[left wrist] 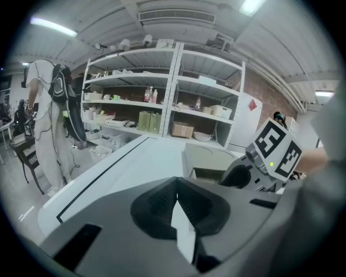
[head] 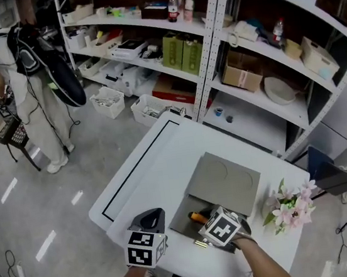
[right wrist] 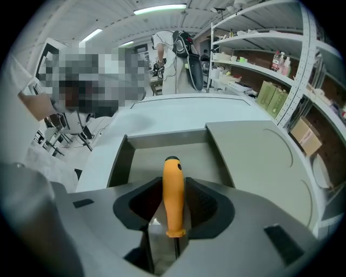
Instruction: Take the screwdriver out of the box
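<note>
Right tool (right wrist: 174,213) steeply nose-down, tight on screwdriver (right wrist: 173,186)

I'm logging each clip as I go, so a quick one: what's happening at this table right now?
A person works with a gripper in each hand at a white table. The right gripper reaches down into the open grey box, its jaws on either side of the orange handle of the screwdriver, apparently pressing on it. The screwdriver is not yet out of the box. The left gripper, shut and empty, is over the table left of the box.
</note>
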{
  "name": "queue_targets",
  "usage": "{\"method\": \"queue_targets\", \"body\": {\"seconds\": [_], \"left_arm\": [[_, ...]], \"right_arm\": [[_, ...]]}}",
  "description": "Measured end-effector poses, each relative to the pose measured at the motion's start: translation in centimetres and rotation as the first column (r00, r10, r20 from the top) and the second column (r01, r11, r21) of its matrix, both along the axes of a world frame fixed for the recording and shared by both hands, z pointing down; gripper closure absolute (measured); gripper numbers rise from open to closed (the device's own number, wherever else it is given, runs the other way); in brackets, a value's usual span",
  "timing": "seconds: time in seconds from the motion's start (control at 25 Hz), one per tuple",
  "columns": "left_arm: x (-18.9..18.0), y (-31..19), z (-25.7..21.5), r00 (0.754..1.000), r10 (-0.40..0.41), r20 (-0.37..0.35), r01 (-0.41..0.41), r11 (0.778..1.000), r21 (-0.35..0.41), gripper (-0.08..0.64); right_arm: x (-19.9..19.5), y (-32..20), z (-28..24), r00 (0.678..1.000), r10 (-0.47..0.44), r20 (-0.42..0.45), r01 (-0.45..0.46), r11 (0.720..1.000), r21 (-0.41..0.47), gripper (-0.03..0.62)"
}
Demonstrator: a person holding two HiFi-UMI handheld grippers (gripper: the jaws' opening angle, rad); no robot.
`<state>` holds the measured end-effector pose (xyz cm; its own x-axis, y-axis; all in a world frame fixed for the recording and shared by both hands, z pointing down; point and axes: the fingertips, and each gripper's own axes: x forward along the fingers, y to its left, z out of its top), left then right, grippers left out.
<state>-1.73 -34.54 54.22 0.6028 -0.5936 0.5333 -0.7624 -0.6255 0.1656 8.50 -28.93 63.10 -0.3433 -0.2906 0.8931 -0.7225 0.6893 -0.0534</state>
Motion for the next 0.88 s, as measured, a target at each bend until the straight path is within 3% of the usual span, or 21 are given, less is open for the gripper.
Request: {"method": "queue_targets", "body": {"seconds": [0.32,0.6,0.88], "left_arm": [[1.6,0.2,-0.8,0.992,0.123,-0.013,-0.123,0.992,0.006,0.555],[1.8,0.9,-1.9,0.979,0.201,-0.009,-0.201,0.979,0.037,0.555],[1.1,1.2,-2.7,0.97,0.245,-0.01,-0.244,0.968,0.056,0.555]], "right_arm": [[-0.2,0.0,0.0,0.999,0.016,-0.034,-0.016,1.0,0.009,0.472],[0.7,0.1,-0.6,0.989,0.14,-0.041,-0.136,0.986,0.098,0.472],[1.8,0.4,-3.5,0.968,0.251,-0.01,-0.244,0.95,0.192,0.474]]}}
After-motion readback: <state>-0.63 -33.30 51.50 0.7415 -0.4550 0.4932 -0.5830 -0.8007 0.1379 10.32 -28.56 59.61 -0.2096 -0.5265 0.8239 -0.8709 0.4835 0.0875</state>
